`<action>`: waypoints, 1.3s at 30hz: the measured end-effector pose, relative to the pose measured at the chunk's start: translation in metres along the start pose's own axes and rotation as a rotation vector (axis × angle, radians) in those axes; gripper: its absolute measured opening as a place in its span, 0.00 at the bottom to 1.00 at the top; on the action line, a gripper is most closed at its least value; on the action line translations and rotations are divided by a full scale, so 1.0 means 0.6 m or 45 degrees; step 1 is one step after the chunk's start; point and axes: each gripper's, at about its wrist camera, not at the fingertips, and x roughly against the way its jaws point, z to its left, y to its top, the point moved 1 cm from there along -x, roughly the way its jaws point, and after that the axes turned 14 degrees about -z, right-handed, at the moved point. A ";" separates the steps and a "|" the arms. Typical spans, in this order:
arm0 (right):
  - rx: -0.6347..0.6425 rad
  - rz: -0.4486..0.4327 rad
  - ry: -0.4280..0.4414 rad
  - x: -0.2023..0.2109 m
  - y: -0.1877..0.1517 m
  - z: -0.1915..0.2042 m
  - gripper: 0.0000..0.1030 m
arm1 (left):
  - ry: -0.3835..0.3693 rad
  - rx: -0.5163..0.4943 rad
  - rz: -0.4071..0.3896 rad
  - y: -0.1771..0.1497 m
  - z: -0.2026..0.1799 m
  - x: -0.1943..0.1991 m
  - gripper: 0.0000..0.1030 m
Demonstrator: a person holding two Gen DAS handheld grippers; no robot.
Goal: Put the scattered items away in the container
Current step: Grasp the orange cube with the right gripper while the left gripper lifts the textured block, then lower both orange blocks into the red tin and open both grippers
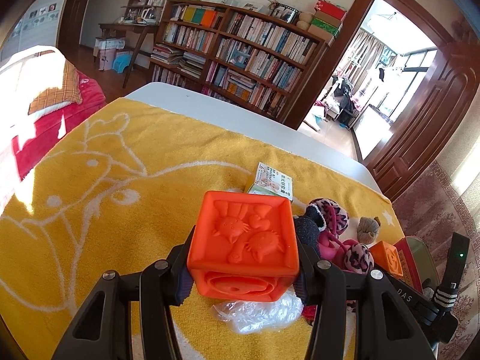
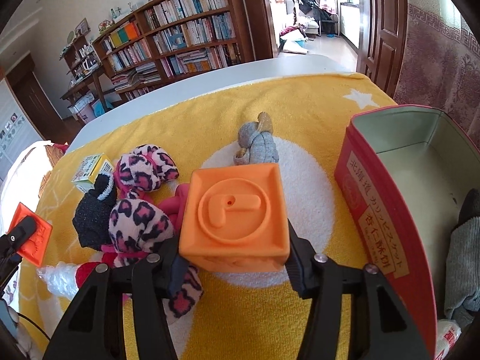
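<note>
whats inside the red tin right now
In the red tin, grey fabric lies against its right side; the floor beyond it looks bare. The near corner is hidden by the tin's wall.

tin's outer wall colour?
Red with a gold label panel; the tin shows best in the right wrist view.

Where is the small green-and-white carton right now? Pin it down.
The small carton lies on the yellow towel at the left of the right wrist view, beside the leopard-print plush; in the left wrist view it sits just behind the gripped orange block.

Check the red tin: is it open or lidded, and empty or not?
Open and not empty: the red tin shows no lid and a bare inner wall, with grey fabric lying inside at its near end.
</note>
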 end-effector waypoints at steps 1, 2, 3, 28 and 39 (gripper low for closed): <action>0.000 -0.016 0.009 0.008 0.003 0.002 0.57 | -0.003 -0.003 0.000 -0.001 -0.002 0.000 0.52; 0.003 -0.034 0.017 0.017 0.006 0.004 0.57 | -0.004 -0.006 0.000 -0.001 -0.004 0.000 0.52; 0.006 -0.051 0.025 0.025 0.010 0.007 0.57 | -0.006 -0.011 -0.001 -0.001 -0.005 0.001 0.52; -0.265 -0.275 -0.080 0.201 0.090 -0.180 0.57 | -0.188 -0.212 -0.004 -0.018 -0.183 0.055 0.52; -0.331 -0.283 -0.123 0.209 0.106 -0.275 0.57 | -0.333 -0.332 0.060 -0.058 -0.340 0.048 0.52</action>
